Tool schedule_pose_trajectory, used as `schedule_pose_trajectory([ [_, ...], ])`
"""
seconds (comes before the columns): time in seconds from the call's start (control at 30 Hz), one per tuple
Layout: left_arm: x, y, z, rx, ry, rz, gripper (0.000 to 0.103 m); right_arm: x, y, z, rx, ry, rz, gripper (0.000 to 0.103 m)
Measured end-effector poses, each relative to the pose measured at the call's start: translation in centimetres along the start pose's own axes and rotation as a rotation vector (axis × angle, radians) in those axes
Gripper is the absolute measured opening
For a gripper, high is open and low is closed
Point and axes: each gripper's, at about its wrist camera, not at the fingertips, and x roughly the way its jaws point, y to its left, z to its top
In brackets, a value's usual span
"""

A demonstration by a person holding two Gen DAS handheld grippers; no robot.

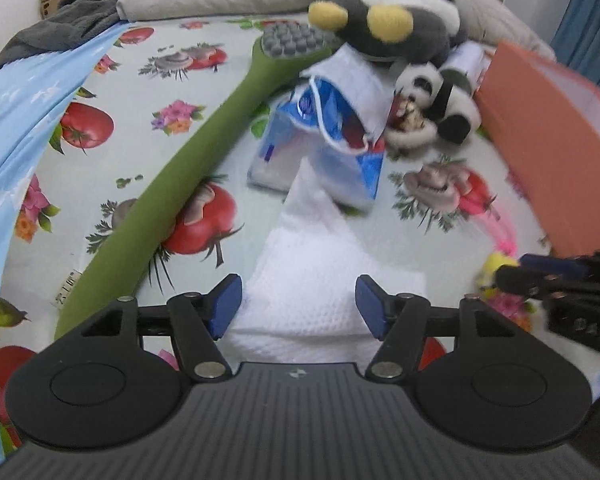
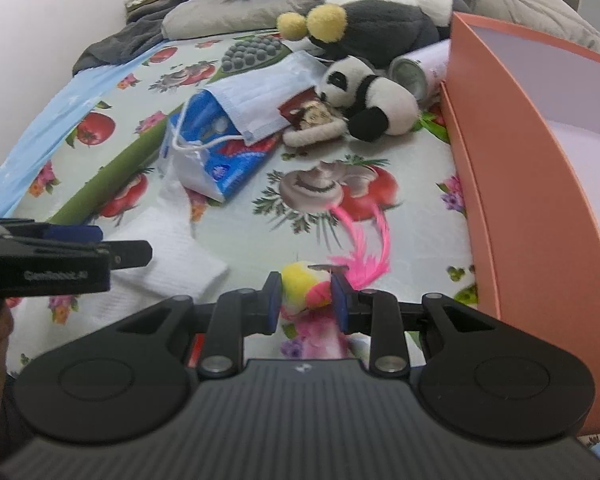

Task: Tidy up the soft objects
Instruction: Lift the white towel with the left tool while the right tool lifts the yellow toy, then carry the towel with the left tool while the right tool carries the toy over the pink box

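Closing on the yellow-and-pink feather toy (image 2: 306, 288), the right gripper (image 2: 305, 300) has its blue pads narrowed around the fluffy body, near enough that they look about to pinch it, though whether they already press the fluff cannot be told from the right wrist view. To do this step well, the grip should land on the dense pompom between the pads and not on the pink feathers (image 2: 370, 248) that trail ahead and to the right of the tool, since those would likely slip or bend. Just to the right of that gripper stands the open orange box (image 2: 512, 200), probably the place for the soft things, so a short lift and a swing rightward over its wall should be enough. The left gripper (image 1: 298, 304) hovers with its jaws spread wide and nothing between them, directly over the white towel (image 1: 324, 280), which lies flat under and just ahead of its fingers; it should wait or take a fold of cloth rather than press flat. Farther ahead of both tools lie the blue tissue pack (image 1: 320, 160) with the face mask (image 2: 260, 100) draped on it, then the panda plush (image 2: 364, 96), and beyond it the big grey plush (image 1: 392, 24) by the pillows.
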Motion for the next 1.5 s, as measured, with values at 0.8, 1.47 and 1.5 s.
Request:
schedule_pose_trajectory([
  [0.8, -2.0, -0.4, -1.9, -0.08, -0.035, -0.018, 0.011, -0.3, -1.3, -0.2, 0.075, -0.019, 0.009, 0.038],
  [1.47, -5.9, -0.2, -0.7, -0.17, -0.106, -0.053, 0.011, -1.0, 0.2, 0.8, -0.048, -0.064, -0.001, 0.033],
  [1.5, -6.4, -0.3, -0.6, -0.168, -0.115, -0.057, 0.011, -1.6, 0.3, 0.9, -0.05, -0.075, -0.005, 0.033],
])
